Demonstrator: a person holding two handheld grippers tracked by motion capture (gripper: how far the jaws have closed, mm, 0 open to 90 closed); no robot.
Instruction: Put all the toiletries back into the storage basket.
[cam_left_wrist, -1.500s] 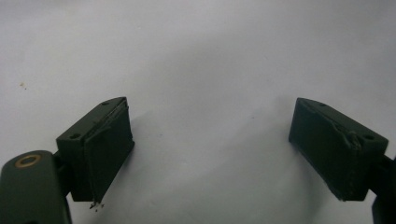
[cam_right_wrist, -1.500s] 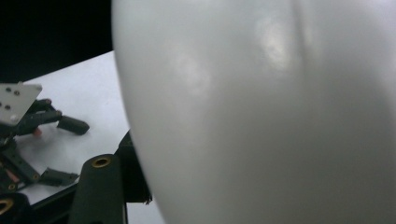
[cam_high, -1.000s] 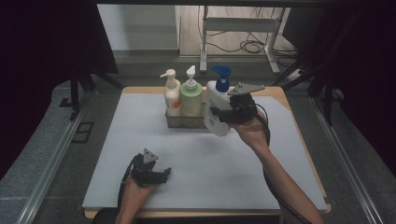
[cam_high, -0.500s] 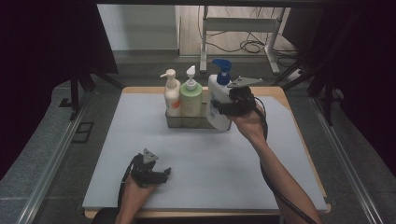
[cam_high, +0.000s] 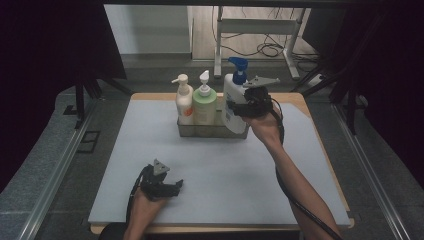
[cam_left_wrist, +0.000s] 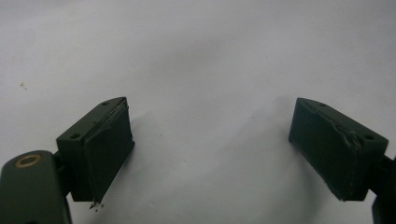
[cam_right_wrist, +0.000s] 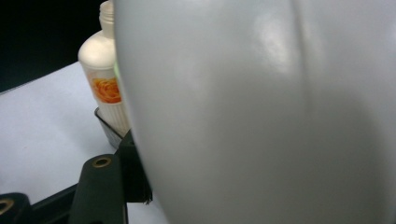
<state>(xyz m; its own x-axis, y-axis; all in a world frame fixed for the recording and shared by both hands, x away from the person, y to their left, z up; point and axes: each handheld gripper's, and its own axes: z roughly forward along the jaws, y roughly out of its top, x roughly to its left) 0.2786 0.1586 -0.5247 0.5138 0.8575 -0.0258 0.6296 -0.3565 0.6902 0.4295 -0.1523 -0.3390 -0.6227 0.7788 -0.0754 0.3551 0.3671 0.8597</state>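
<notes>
My right claw (cam_high: 235, 107) is closed on the white bottle with the blue pump (cam_high: 233, 102). Its jaws stand about half apart, and the body of the bottle sits between them. In the right gripper view the white wall of this bottle (cam_right_wrist: 261, 112) is very close to the camera, and one black jaw presses against it at the lower left. The bottle stands upright at the right end of the clear tray (cam_high: 212, 131), which is at about 12 o'clock on the table (cam_high: 150, 150), near the far edge. I cannot tell if the bottom of the bottle rests inside the tray or hangs just above it.

Two other bottles stand in the same tray. The green bottle (cam_high: 204, 104) is in the middle, just beside the one I hold, at its 9 o'clock. The white bottle with the orange label (cam_high: 184, 100) is at the left end of the tray; in the right gripper view I see it (cam_right_wrist: 105, 88) behind the held bottle, with the tray edge under it.

My left claw (cam_high: 167, 186) rests at about 7 o'clock on the table, near the front edge and well apart from the tray. Its jaws are wide open and nothing is between them; in the left gripper view I see the bare grey mat (cam_left_wrist: 205, 70) under the two pads.
</notes>
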